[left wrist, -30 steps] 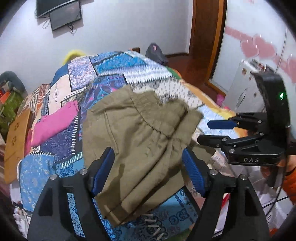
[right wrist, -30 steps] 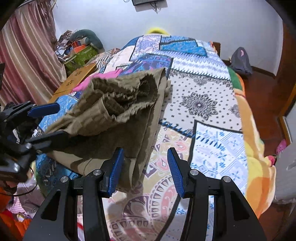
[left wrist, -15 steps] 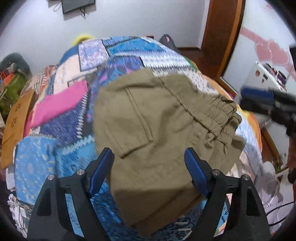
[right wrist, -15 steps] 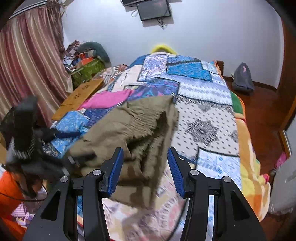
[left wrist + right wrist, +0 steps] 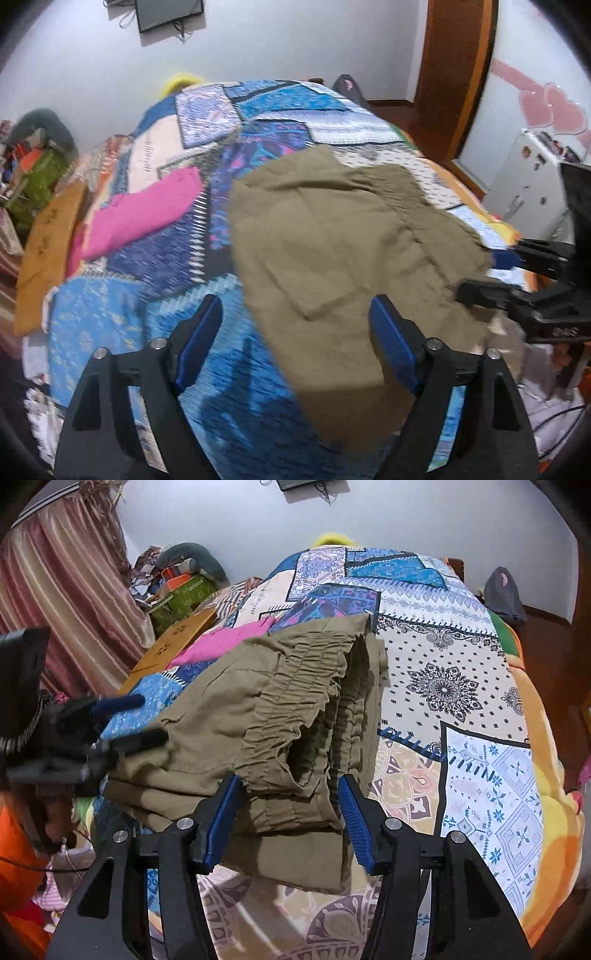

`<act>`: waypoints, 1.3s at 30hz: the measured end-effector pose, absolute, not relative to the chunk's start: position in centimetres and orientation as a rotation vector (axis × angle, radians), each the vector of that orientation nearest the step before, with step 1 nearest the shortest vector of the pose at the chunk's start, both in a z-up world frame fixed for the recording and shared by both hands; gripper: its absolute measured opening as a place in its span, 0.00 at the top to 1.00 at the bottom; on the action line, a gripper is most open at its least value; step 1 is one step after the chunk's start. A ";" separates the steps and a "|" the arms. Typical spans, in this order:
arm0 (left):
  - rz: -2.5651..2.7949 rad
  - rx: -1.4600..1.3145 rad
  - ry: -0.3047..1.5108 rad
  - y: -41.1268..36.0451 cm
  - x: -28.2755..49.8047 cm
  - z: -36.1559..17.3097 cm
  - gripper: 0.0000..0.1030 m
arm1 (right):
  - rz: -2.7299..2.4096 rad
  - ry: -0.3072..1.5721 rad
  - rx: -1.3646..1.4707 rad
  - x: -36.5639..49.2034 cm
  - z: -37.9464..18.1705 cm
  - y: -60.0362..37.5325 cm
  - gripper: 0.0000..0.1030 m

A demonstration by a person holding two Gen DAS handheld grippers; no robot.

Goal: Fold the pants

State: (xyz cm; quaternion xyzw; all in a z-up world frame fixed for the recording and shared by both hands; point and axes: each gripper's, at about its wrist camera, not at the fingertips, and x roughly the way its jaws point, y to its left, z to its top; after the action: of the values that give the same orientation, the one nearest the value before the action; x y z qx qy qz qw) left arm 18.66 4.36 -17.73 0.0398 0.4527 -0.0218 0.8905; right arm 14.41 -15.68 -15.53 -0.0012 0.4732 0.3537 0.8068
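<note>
Olive-brown pants [image 5: 280,716] lie already folded into a thick bundle in the middle of the right-wrist frame, on the patchwork bedspread [image 5: 461,686], so the folding seems nearly finished and the next move probably calls for squaring or pressing the stack. Both the right gripper [image 5: 288,812] and the left gripper [image 5: 295,343] stand wide open and hold nothing. Only the right view shows the gathered waistband and stacked layers; the blurred left view shows the flat top panel.
</note>
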 end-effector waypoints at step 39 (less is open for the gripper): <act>0.075 0.111 0.879 7.3 26.6 -19.0 0.11 | 0.566 1.018 -0.176 28.1 -17.6 -17.6 0.56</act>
State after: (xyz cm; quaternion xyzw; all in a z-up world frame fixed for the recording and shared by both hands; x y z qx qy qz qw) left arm 26.58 7.31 -18.96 0.0535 0.4251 0.0362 0.9028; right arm 28.10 -17.64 -17.60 -0.0828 0.4802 0.2668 0.8315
